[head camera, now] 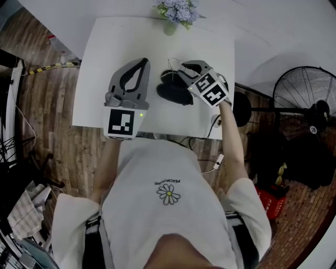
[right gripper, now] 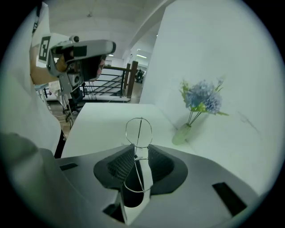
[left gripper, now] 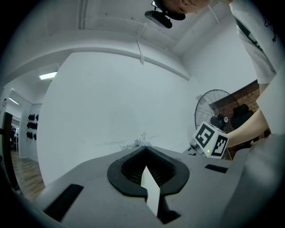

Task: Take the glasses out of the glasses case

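Thin wire-rimmed glasses (right gripper: 139,132) stand folded between the jaws of my right gripper (right gripper: 139,150), which is shut on them near the bridge. In the head view this gripper (head camera: 181,71) hangs tilted downward over the white table (head camera: 115,42), with the glasses (head camera: 173,67) at its tips. The black glasses case (head camera: 174,93) lies on the table just below and beside it, partly hidden by the gripper. My left gripper (head camera: 143,62) hovers to the left of the case, its fingertips meeting with nothing between them (left gripper: 145,149).
A pale vase of blue flowers (head camera: 176,13) stands at the table's far edge, close to the wall (right gripper: 196,104). A standing fan (head camera: 304,94) is off the table's right side. Cables hang at the table's near right corner (head camera: 215,122).
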